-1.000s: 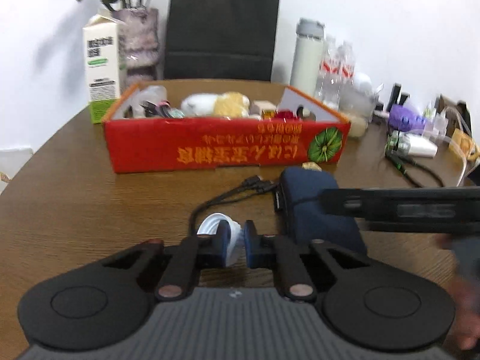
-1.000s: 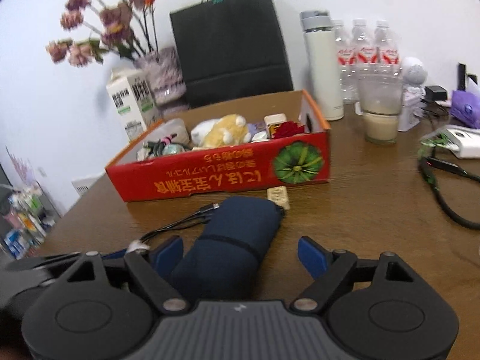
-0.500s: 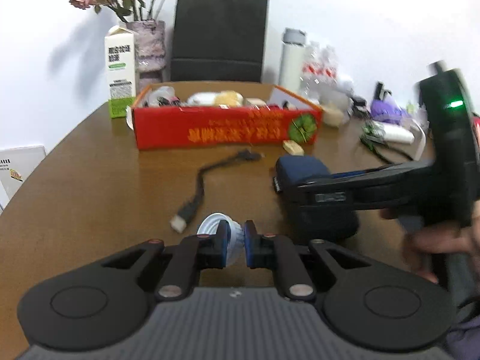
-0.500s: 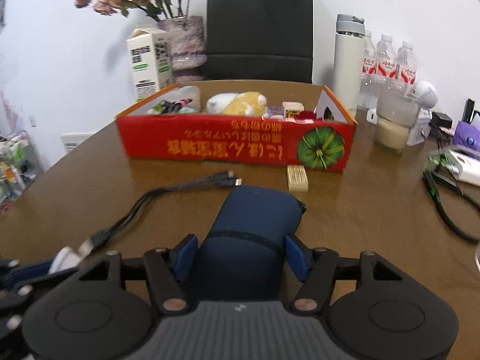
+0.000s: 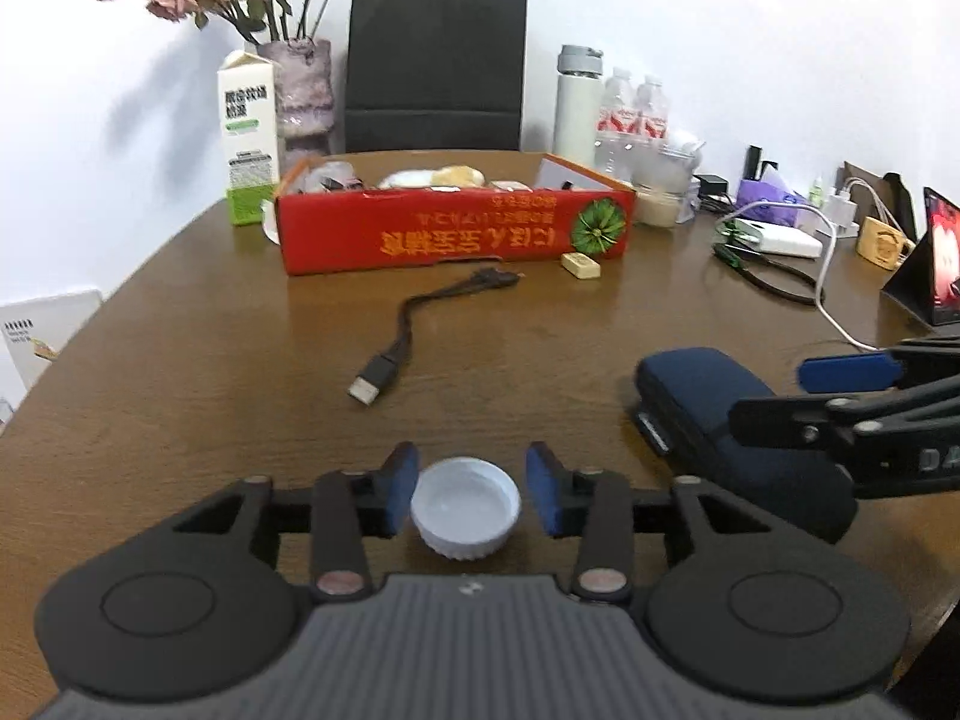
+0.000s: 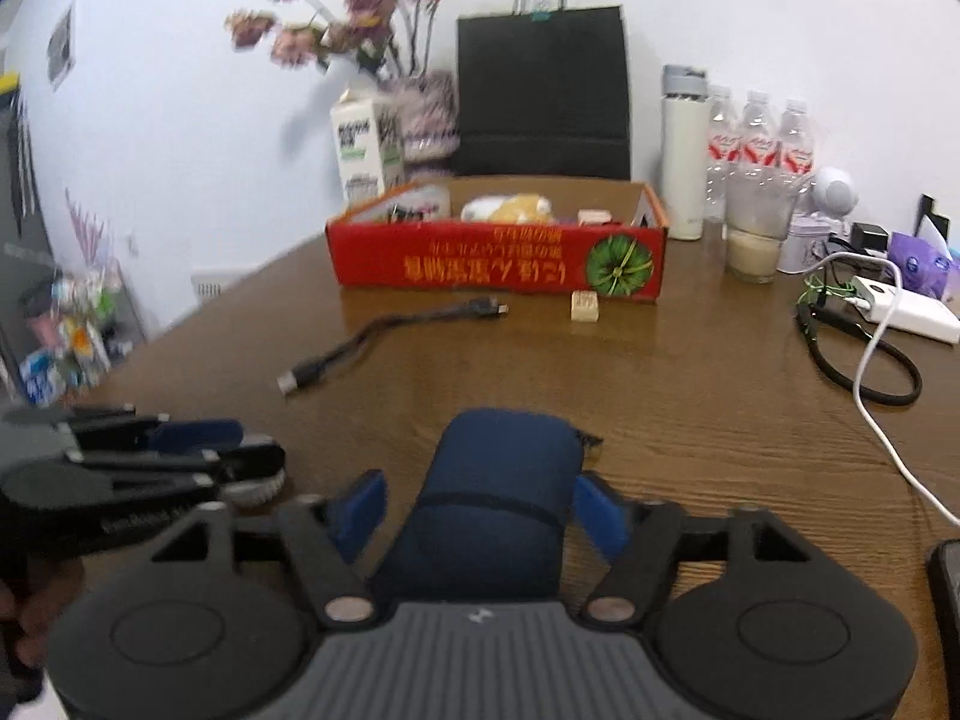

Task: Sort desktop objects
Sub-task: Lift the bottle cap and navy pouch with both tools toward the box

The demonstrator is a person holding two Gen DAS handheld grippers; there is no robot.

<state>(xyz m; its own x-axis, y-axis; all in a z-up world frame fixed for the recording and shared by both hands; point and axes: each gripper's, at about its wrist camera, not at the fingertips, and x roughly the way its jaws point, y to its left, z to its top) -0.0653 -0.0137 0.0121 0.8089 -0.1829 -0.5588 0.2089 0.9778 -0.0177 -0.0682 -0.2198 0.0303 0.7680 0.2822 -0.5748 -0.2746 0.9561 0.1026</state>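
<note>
While I look along the left gripper (image 5: 471, 495), its jaws have just been opening and now stand partly apart, with the white bottle cap (image 5: 465, 507) sitting between them on the table (image 5: 180, 360), open side up; I see a sliver of gap at each pad, so I judge it set down, not gripped. From the red box (image 5: 456, 228), which I take as the sorting bin, the cap lies well on my side, almost straight out from its front wall, with the black USB cable (image 5: 414, 324) between cap and box and a small tan block (image 5: 581, 267) just beside the box's front right corner. To the cap's right lies the navy pouch (image 5: 720, 420), its long axis running roughly toward the box, with the right gripper (image 5: 852, 402) over its near end. Along the right gripper (image 6: 474, 513), the pouch (image 6: 498, 498) sits squarely between the fingers, long axis in line with them and pointing toward the box (image 6: 498, 264). These jaws have also just been opening and stand wide; the left pad is clear of the fabric, the right one I cannot separate from it, so I judge no real grip. The left gripper (image 6: 198, 450) shows at the left edge, over the cap, much farther from the pouch. Any pouch lift belongs to my right hand, closing across the short axis.
</note>
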